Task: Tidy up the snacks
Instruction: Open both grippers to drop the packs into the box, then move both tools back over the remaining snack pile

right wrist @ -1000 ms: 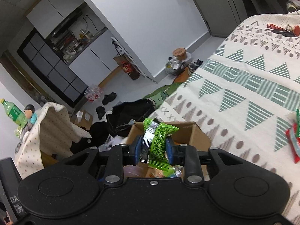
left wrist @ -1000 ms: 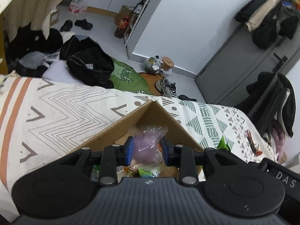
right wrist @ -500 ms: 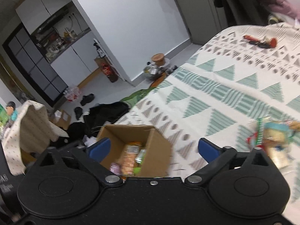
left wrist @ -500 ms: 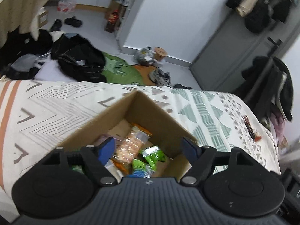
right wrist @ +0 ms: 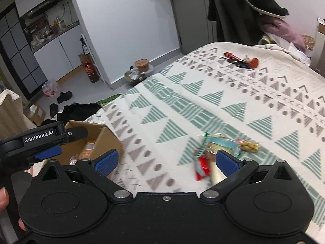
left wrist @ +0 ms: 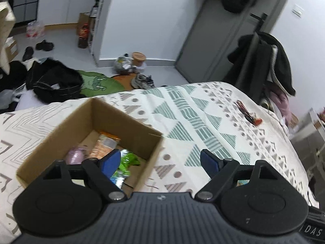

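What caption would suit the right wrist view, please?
Open right gripper above patterned bedspread, between brown cardboard box and loose wrapped snacks.

We saw a brown box (left wrist: 61, 134) with purple, orange and green snacks (left wrist: 113, 152) inside. The blanket (right wrist: 203, 93) was white with green and grey triangles. Our gripper pads (right wrist: 106, 160) were blue.

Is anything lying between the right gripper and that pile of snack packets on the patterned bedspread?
Nothing visible. The open right gripper faces the pile of snack packets over bare patterned bedspread; the brown cardboard box sits off to the left, outside that path.
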### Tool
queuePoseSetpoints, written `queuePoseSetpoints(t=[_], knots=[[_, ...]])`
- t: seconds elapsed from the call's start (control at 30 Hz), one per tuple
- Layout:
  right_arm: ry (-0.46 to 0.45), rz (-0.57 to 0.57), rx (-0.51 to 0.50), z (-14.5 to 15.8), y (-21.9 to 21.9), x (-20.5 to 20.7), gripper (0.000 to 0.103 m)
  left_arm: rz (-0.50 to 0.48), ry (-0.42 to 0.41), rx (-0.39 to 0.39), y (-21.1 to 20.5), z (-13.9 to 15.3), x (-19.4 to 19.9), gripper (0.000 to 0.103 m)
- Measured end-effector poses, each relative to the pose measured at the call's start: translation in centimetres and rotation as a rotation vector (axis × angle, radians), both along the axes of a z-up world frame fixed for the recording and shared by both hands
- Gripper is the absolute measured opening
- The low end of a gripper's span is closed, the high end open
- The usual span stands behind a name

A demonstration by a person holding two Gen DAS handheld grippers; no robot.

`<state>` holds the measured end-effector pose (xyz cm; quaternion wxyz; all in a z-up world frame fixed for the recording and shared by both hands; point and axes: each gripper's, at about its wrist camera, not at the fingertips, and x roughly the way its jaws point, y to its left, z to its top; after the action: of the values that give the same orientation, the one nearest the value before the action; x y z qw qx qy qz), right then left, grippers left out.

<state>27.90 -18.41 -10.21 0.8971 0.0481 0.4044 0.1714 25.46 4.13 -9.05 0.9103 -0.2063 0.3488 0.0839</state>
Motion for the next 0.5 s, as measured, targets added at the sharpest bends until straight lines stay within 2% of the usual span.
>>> queuePoseSetpoints(t=[0.2, 0.3, 0.5], knots=[[-0.013, -0.003, -0.010, 0.1, -3.0, -0.2, 0.103, -0.062, 0.006, -0.006, -2.3, 0.0, 0.5, 0.084], [-0.012, -0.012, -0.007, -0.4, -4.5, -0.1, 0.103, -0.105, 0.019, 0.029, -3.7, 0.1, 0.9, 0.084], [0.037, -0.071, 0.127, -2.5, -8.2, 0.6, 0.103, -0.197, 0.045, 0.087, -5.9, 0.2, 2.5, 0.084]])
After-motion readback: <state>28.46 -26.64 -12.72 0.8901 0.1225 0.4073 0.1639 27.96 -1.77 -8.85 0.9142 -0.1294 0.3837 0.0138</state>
